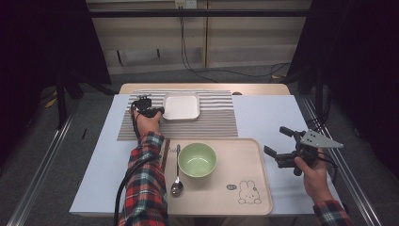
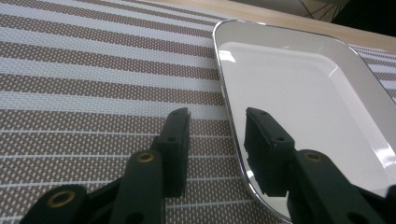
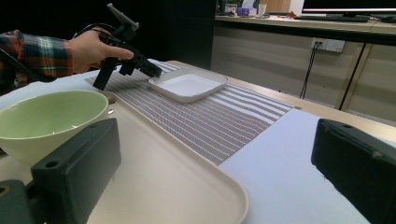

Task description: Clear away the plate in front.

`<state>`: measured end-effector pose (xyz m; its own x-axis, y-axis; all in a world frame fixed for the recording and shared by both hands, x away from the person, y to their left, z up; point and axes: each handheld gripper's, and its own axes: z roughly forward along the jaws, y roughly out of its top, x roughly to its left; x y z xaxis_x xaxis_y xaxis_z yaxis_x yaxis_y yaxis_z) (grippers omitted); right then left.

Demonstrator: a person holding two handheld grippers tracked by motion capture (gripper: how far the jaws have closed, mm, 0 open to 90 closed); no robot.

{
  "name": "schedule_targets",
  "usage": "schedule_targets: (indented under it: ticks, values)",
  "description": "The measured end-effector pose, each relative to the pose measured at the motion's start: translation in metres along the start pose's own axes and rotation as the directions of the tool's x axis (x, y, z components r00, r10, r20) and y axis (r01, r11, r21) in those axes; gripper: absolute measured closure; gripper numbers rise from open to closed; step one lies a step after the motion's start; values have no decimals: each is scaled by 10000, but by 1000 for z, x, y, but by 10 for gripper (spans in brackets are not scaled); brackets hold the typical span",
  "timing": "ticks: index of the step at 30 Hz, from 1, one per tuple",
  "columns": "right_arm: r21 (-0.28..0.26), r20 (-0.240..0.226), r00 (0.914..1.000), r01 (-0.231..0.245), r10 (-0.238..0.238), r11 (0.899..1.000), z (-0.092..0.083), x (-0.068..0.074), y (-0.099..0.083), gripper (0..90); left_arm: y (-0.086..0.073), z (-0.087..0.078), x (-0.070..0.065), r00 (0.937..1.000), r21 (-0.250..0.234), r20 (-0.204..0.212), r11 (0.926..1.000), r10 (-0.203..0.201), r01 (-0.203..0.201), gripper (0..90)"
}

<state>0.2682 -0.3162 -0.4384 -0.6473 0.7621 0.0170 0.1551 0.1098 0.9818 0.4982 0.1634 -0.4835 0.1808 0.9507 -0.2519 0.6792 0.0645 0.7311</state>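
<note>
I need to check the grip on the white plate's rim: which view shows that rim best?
The left gripper view: the white plate's rim runs up close between the left gripper jaws, one inside, one outside. The high view shows the whole plate small; the right gripper view shows it far off, side-on.

White square plate (image 1: 181, 106) on striped placemat (image 1: 141, 126)

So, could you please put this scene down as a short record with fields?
surface: striped placemat at the back, beige tray in front
white square plate: on the placemat
left claw: astride the plate's near rim, one jaw over the mat, one inside the plate; pads not visibly pressing
right claw: open, holding nothing, to the right of the tray
green bowl: on the tray
spoon: on the tray, left of the bowl
</note>
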Motion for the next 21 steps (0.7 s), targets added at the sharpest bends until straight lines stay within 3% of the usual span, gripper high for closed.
schedule_targets:
  ticks: [11, 21]
  values:
    - [2, 13, 10000, 40, -40, 10000, 0, 0, 0, 10, -1, 3, -5, 9999, 277, -94, 9996, -85, 88, 716]
    - [10, 75, 10000, 25, -25, 10000, -1, -1, 0, 10, 2, 7, -7, 9996, 480, -125, 9985, -250, 256, 741]
